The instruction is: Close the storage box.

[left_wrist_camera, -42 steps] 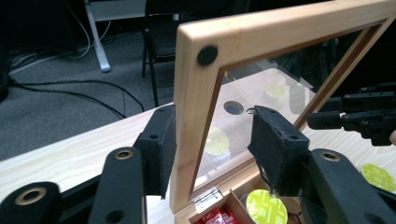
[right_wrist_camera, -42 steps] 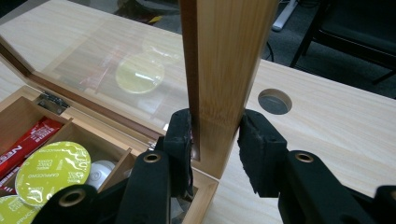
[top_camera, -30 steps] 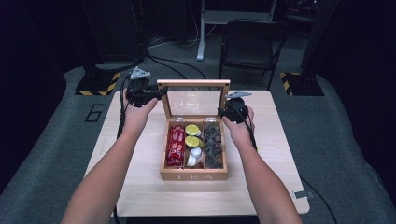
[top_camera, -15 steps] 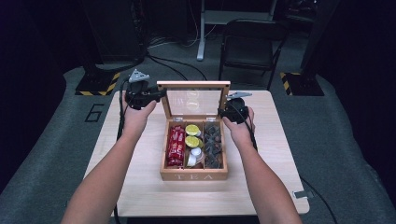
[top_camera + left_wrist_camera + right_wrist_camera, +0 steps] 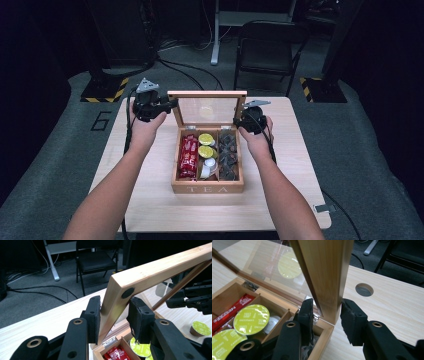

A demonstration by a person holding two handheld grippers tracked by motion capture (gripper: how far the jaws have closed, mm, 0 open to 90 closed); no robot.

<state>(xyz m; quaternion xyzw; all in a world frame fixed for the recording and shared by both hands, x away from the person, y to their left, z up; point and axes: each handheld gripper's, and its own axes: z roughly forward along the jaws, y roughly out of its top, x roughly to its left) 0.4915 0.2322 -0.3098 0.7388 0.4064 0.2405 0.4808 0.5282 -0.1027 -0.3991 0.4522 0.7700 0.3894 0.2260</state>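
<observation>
Wooden tea box point(image 5: 207, 188), centre of the table point(image 5: 150, 205), its glass-paned lid point(image 5: 207, 94) raised near upright at the far edge; the lid's long axis runs left to right, the pane facing the person, the hinge line low at the back. Left gripper point(image 5: 113, 315) straddles the lid's left side bar, both pads close on the wood but contact not clear; right gripper point(image 5: 325, 312) straddles the right side bar near the hinge, one pad showing a gap. Both hands equally near, one per end; judged ready to swing the lid about its hinge.

Bright table point(image 5: 280, 200), dark surroundings, slightly soft focus.
</observation>
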